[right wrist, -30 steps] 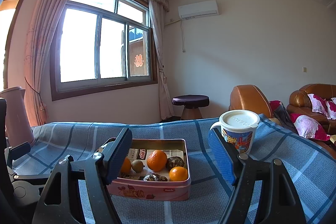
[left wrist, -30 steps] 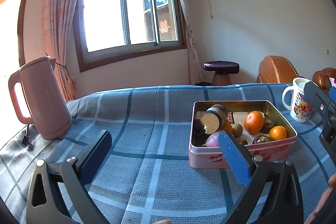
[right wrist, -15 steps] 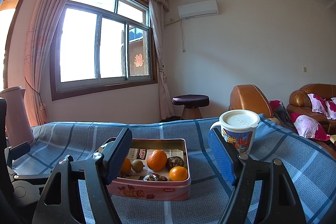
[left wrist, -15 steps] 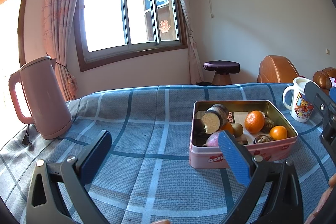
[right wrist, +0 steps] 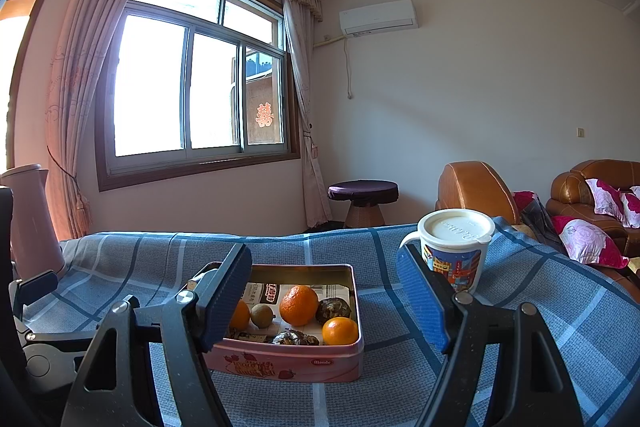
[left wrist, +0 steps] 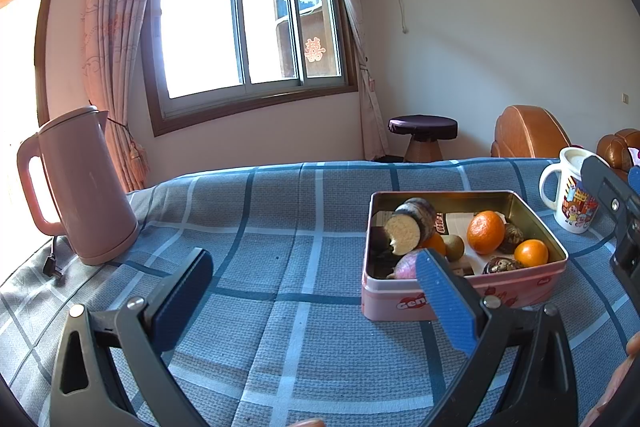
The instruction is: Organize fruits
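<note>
A pink tin box (left wrist: 460, 301) (right wrist: 296, 367) stands on the blue checked tablecloth (left wrist: 280, 227). Inside lie a big orange (left wrist: 485, 231) (right wrist: 298, 305), a smaller orange (left wrist: 531, 253) (right wrist: 340, 331), a kiwi (left wrist: 454, 247) (right wrist: 262, 315), a cut purple yam (left wrist: 410, 227) and dark wrinkled fruits (right wrist: 333, 309). My left gripper (left wrist: 316, 299) is open above the cloth, left of and nearer than the box, nothing between its fingers. My right gripper (right wrist: 324, 301) is open too, just short of the box, which shows between its fingers.
A pink kettle (left wrist: 80, 187) stands at the cloth's left with its cord. A lidded cartoon mug (right wrist: 456, 249) (left wrist: 570, 197) sits right of the box. Beyond the table are a stool (right wrist: 363, 201) and brown leather armchairs (right wrist: 476, 191) with cushions.
</note>
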`<state>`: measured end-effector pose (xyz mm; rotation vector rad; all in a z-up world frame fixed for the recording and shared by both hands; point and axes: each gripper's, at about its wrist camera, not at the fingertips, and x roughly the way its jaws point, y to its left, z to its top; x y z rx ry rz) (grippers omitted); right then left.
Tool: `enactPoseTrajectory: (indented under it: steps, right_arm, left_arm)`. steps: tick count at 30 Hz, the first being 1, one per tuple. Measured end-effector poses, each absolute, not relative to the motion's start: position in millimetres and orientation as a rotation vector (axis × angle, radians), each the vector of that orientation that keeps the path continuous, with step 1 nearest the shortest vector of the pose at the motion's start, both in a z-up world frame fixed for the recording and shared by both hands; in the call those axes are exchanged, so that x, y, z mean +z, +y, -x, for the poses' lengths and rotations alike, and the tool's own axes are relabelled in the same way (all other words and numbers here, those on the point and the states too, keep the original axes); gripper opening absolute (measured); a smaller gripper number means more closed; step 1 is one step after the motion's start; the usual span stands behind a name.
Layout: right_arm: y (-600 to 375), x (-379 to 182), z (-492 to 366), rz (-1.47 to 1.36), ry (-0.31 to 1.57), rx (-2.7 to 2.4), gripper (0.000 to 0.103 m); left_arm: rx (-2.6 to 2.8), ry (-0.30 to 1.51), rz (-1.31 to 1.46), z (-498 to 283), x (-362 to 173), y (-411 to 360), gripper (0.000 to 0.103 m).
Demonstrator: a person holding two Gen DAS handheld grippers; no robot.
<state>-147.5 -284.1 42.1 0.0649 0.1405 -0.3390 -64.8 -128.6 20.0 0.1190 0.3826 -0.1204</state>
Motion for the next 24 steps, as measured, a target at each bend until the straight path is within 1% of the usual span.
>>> enactPoseTrajectory:
  steps: [24]
  right_arm:
    - [-285.6,37.6,144.2,-0.071,0.162,-0.348,0.076]
  left_arm:
    - [-0.126,0.413,-0.118,61.5,17.4,-129.1,0.103]
